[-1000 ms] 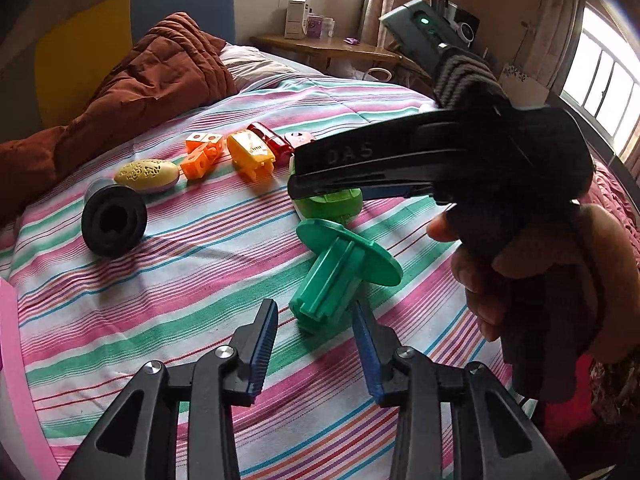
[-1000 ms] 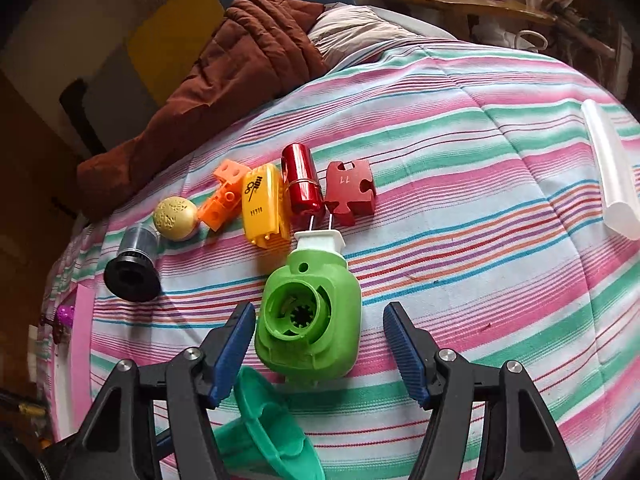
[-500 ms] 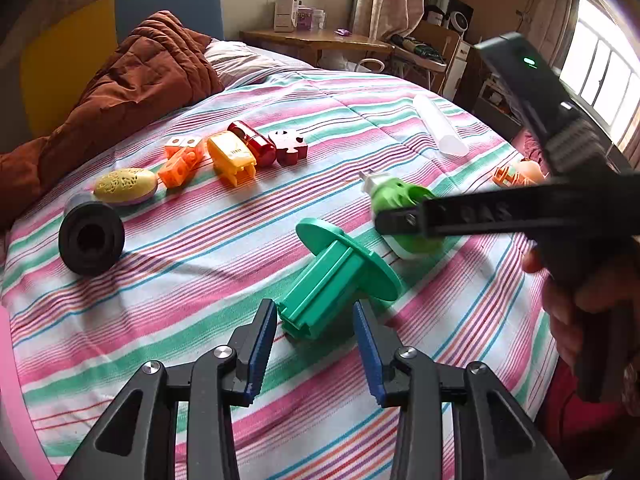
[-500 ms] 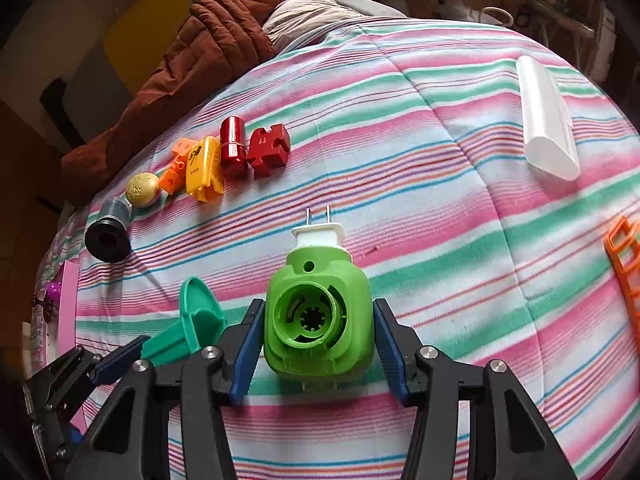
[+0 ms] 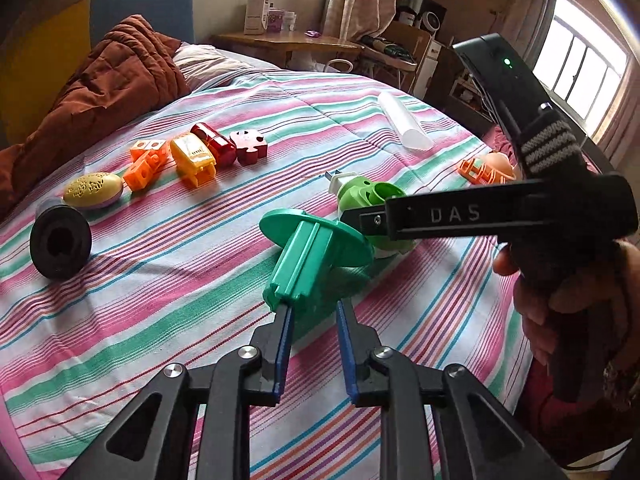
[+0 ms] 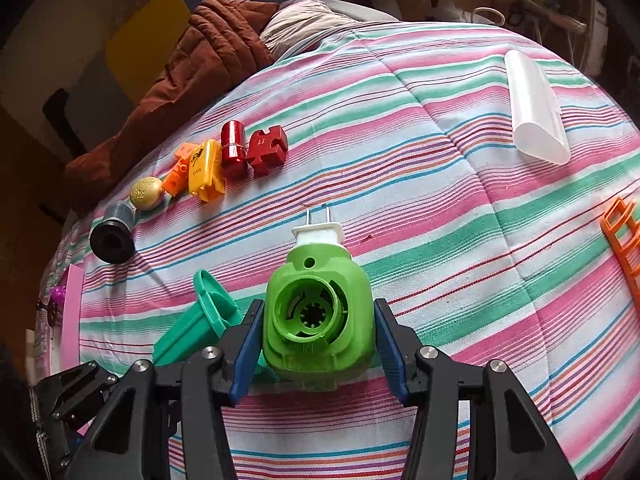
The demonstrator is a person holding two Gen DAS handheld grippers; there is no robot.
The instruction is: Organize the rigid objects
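On the striped bed (image 6: 440, 128), the left hand-held gripper (image 5: 311, 312) is closing its jaws on the stem of the teal flanged spool (image 5: 308, 256). Just beside it, the right hand-held gripper (image 6: 316, 320) clamps the green plug-in device (image 6: 318, 312) by its sides.

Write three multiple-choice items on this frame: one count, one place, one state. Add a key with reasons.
1. Metal prongs on the green plug unit:
A. one
B. two
C. four

2. The red jigsaw block lies:
A. right beside the red cylinder
B. on top of the plug unit
C. hanging off the bed's edge

3. The right claw is:
A. open with nothing between its pads
B. shut on the plug unit
C. shut on a cup

Key:
1. B, two thin pins stick out of its white end.
2. A, the two red pieces lie side by side at the row's end.
3. B, both blue pads press on the unit's sides.
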